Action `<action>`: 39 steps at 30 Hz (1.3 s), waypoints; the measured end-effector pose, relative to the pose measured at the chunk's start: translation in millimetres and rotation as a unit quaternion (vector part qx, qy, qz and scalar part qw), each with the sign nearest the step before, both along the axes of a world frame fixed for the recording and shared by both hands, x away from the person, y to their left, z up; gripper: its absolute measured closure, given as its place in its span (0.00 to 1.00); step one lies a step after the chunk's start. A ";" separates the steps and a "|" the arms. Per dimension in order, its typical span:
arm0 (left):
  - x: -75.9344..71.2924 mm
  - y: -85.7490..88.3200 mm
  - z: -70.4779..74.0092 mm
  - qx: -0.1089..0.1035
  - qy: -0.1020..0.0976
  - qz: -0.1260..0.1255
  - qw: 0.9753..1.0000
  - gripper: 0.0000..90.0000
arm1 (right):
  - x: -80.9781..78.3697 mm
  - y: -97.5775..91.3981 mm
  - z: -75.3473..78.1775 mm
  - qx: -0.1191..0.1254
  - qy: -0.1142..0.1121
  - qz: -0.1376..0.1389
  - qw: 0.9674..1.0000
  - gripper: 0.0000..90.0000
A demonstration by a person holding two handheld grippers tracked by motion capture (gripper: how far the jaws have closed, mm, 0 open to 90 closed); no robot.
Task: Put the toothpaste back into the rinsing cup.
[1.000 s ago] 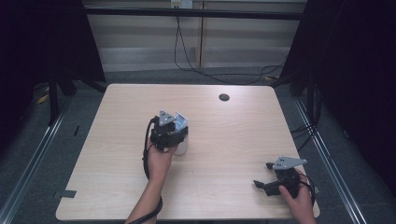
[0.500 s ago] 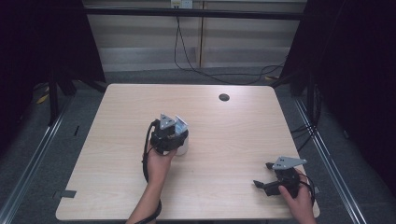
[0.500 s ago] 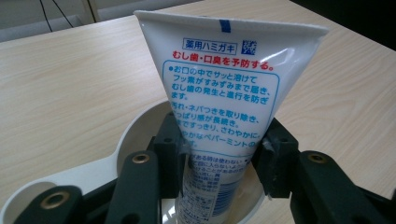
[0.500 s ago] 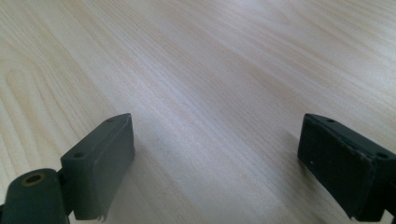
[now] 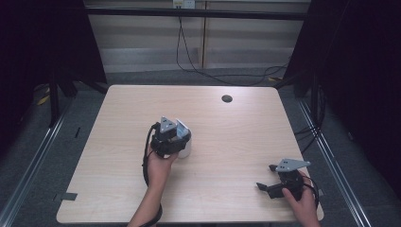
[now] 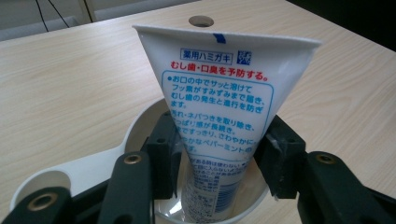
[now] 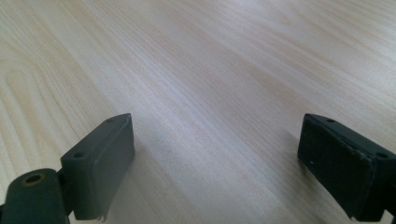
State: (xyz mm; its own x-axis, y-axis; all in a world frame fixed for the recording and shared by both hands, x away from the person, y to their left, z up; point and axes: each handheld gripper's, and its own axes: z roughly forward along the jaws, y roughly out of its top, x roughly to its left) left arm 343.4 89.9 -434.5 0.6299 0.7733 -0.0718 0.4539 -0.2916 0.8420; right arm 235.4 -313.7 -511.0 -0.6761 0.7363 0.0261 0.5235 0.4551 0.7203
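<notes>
A white toothpaste tube (image 6: 219,93) with blue and red print stands cap-down in a white cup (image 6: 135,126) near the table's middle. My left gripper (image 6: 219,149) straddles the tube just above the cup's rim. Its jaws have just been opening; the tube is between them, with a thin gap at the right pad (image 6: 278,158). From above, the left gripper (image 5: 177,137) covers most of the cup (image 5: 186,147), and the tube's flat end (image 5: 182,126) pokes up beside it. My right gripper (image 5: 265,176) rests low at the table's front right, open, with bare wood between its fingers (image 7: 215,140).
The wooden table (image 5: 236,142) has a round cable hole (image 5: 227,98) near its far edge, which the left gripper view shows behind the tube as a dark hole (image 6: 201,21). Dark curtains and floor rails flank the table. Cables hang behind it.
</notes>
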 end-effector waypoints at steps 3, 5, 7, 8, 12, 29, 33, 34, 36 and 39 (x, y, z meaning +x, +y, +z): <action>0.7 1.4 1.3 -0.011 0.009 -0.002 1.000 0.57 | 0.0 0.0 0.0 0.000 0.000 0.000 1.000 0.12; 0.3 1.0 2.9 -0.009 0.007 -0.006 1.000 0.56 | 0.0 0.0 0.0 0.000 0.000 0.000 1.000 0.12; 0.5 0.7 4.1 -0.014 0.008 -0.013 1.000 0.54 | 0.0 0.0 0.0 0.000 0.000 0.000 1.000 0.12; 0.5 0.0 4.5 -0.018 0.008 -0.014 1.000 0.52 | -0.1 0.1 0.0 0.000 0.000 0.000 1.000 0.12; 0.8 -1.2 5.6 -0.021 0.010 -0.013 1.000 0.44 | 0.0 0.0 0.0 0.000 0.000 0.000 1.000 0.12; -3.0 -1.6 9.7 -0.011 0.000 -0.025 1.000 0.31 | 0.1 0.0 0.0 0.000 -0.001 0.001 1.000 0.12; -4.0 0.2 12.2 -0.015 -0.003 -0.025 1.000 0.30 | -0.1 0.1 0.0 0.000 0.000 0.000 1.000 0.12; -4.3 0.8 13.1 -0.012 -0.004 -0.024 1.000 0.30 | 0.0 0.0 0.0 0.000 0.000 0.000 1.000 0.12; -4.5 1.5 13.8 -0.010 -0.005 -0.026 1.000 0.30 | 0.0 0.0 0.0 0.000 0.000 0.000 1.000 0.12; -4.5 2.5 14.0 -0.009 -0.002 -0.026 1.000 0.29 | -0.1 0.0 0.0 0.000 0.000 0.000 1.000 0.12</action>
State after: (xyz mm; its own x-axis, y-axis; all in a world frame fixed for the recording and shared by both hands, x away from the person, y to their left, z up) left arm 338.9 92.4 -420.5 0.6694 0.7384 -0.0820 0.4345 -0.2995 0.8494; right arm 235.3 -313.6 -511.0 -0.6758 0.7366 0.0263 0.5240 0.4550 0.7200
